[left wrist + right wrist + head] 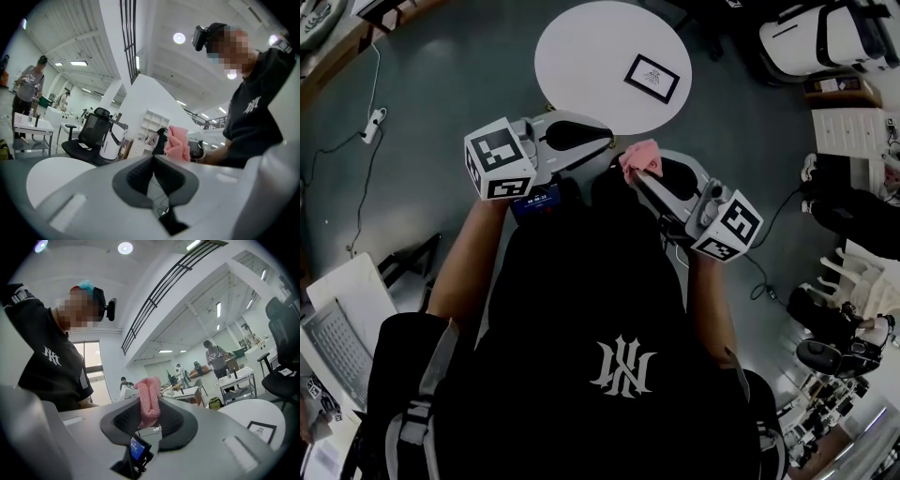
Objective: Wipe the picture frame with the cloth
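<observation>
Head view shows the small black-edged rectangular picture frame (652, 78) lying on the round white table (581, 56), toward that table's right side, with neither gripper touching it. In the right gripper view the same frame (261, 431) sits on the tabletop (248, 411) off to the right of the jaws.

Just short of the table's near rim, the folded pink knitted cloth (639, 157) is pinched in the right gripper (635, 171). Its dark pads (119, 420) are closed onto the cloth (149, 401), which sticks up past the tips. The left gripper (609, 142) hangs beside it, also off the table's near rim. Its jaws are fully together with nothing between them (153, 161). Whether its tips brush the cloth (178, 143) I cannot tell.

Around the table lies a grey floor (450, 75), with a white power strip (373, 125) well to the table's left. Beyond the table stand a black office chair (91, 131) and a person at a white desk (29, 89).
</observation>
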`<control>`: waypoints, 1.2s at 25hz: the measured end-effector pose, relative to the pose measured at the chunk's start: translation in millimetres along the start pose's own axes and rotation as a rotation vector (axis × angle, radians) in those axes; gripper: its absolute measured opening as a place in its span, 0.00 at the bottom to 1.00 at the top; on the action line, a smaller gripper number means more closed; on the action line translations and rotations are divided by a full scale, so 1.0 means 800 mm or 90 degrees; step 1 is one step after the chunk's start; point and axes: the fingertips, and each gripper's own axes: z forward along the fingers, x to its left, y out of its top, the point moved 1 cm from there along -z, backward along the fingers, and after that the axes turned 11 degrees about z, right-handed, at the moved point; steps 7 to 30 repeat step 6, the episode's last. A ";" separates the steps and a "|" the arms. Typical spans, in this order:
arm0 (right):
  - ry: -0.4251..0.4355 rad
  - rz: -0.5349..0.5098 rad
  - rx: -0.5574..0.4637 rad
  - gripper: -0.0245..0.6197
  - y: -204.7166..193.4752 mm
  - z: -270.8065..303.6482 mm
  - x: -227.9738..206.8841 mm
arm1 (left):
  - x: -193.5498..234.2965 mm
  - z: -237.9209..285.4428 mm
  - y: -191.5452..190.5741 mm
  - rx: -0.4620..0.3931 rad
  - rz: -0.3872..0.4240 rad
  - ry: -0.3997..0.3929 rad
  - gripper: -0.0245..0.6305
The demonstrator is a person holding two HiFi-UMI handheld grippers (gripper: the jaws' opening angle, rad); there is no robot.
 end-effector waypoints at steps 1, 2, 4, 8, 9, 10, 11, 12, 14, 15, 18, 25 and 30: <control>0.000 -0.001 0.003 0.17 0.000 0.002 -0.001 | 0.000 -0.003 -0.002 -0.001 -0.002 0.003 0.04; 0.002 -0.002 0.004 0.17 0.000 0.004 -0.001 | 0.001 -0.006 -0.004 -0.001 -0.003 0.005 0.04; 0.009 -0.004 0.008 0.17 0.001 0.011 -0.002 | 0.003 -0.013 -0.008 0.000 -0.005 0.011 0.04; 0.016 -0.006 0.015 0.17 0.002 0.018 -0.001 | 0.006 -0.021 -0.011 0.001 -0.009 0.018 0.04; 0.016 -0.006 0.015 0.17 0.002 0.018 -0.001 | 0.006 -0.021 -0.011 0.001 -0.009 0.018 0.04; 0.016 -0.006 0.015 0.17 0.002 0.018 -0.001 | 0.006 -0.021 -0.011 0.001 -0.009 0.018 0.04; 0.016 -0.006 0.015 0.17 0.002 0.018 -0.001 | 0.006 -0.021 -0.011 0.001 -0.009 0.018 0.04; 0.016 -0.006 0.015 0.17 0.002 0.018 -0.001 | 0.006 -0.021 -0.011 0.001 -0.009 0.018 0.04; 0.016 -0.006 0.015 0.17 0.002 0.018 -0.001 | 0.006 -0.021 -0.011 0.001 -0.009 0.018 0.04; 0.016 -0.006 0.015 0.17 0.002 0.018 -0.001 | 0.006 -0.021 -0.011 0.001 -0.009 0.018 0.04; 0.016 -0.006 0.015 0.17 0.002 0.018 -0.001 | 0.006 -0.021 -0.011 0.001 -0.009 0.018 0.04; 0.016 -0.006 0.015 0.17 0.002 0.018 -0.001 | 0.006 -0.021 -0.011 0.001 -0.009 0.018 0.04; 0.016 -0.006 0.015 0.17 0.002 0.018 -0.001 | 0.006 -0.021 -0.011 0.001 -0.009 0.018 0.04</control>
